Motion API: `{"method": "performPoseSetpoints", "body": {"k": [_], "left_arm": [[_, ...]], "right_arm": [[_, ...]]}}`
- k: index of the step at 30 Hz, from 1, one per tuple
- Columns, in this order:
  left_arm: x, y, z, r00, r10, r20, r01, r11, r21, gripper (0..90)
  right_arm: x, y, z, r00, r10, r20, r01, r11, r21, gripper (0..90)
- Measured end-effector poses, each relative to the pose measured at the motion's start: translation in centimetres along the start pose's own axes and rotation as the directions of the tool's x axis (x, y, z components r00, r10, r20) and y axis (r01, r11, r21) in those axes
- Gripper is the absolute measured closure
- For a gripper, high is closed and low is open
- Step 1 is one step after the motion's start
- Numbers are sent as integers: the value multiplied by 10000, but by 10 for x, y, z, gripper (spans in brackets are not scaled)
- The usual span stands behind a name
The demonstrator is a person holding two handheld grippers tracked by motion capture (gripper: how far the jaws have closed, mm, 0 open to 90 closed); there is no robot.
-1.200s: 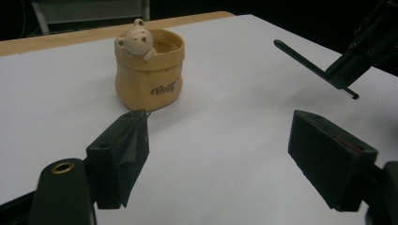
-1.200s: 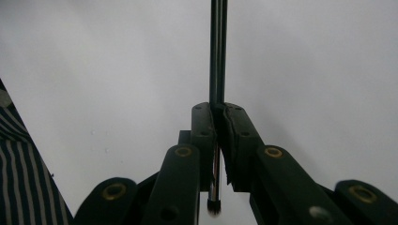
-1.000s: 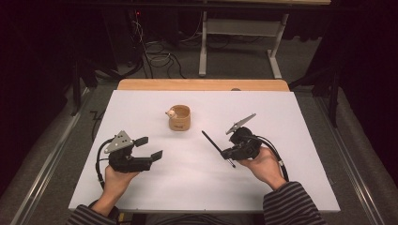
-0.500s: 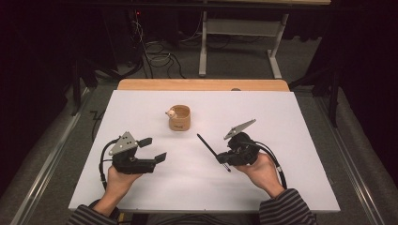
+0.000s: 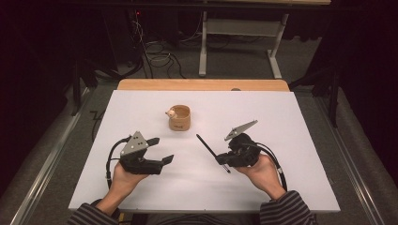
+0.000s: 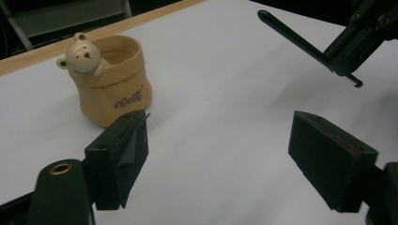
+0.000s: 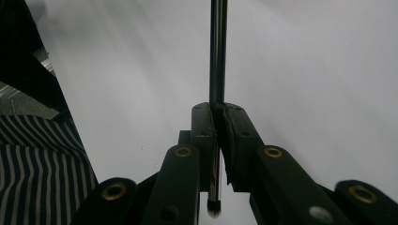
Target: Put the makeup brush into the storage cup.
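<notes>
A tan pouch-shaped cup (image 5: 179, 118) with a small bear figure (image 6: 82, 56) on its rim stands upright on the white table top (image 5: 291, 122), far of centre. My left gripper (image 5: 162, 150) lies near the front left, open with nothing between its jaws, aimed toward the cup (image 6: 115, 89). In its own view the left gripper (image 6: 218, 150) is a short way from the cup. My right gripper (image 5: 221, 161) at front right is shut on a thin black brush (image 5: 206, 146). The handle (image 7: 217, 47) sticks out ahead of the right gripper (image 7: 218, 117), and the tuft shows behind the jaws.
A wooden strip (image 5: 202, 84) edges the far side of the table. Beyond it on the floor are a grey desk frame (image 5: 234, 37) and loose cables (image 5: 155, 51). A striped sleeve (image 7: 37, 159) is close to the right gripper.
The left gripper has shifted a little to the right, toward the table's middle. The right gripper has stayed shut on the brush and barely moved.
</notes>
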State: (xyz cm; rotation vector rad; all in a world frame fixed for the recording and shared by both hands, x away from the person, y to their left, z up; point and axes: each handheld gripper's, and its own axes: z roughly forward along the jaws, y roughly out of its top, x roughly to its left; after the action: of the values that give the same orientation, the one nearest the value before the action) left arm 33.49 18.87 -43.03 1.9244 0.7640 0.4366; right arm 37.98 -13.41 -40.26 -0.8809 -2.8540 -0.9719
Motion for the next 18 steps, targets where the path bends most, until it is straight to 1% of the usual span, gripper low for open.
{"method": "performPoseSetpoints", "body": {"k": [6,10,15,18], "left_arm": [[-7,9,9,9987,477,154,-481,9985,256,209],[-12,17,16,9967,753,304,-762,9967,287,206],[-18,25,24,9937,990,522,-1010,9943,356,203],[-19,29,30,9925,1066,603,-1091,9933,387,202]], "right_arm": [[2,1,-2,10000,-9,-30,9,10000,5,858],[1,0,-2,10000,59,-32,-59,10000,5,858],[1,0,-3,10000,33,-28,-33,10000,-13,858],[0,-1,-4,10000,96,-7,-96,10000,26,858]]}}
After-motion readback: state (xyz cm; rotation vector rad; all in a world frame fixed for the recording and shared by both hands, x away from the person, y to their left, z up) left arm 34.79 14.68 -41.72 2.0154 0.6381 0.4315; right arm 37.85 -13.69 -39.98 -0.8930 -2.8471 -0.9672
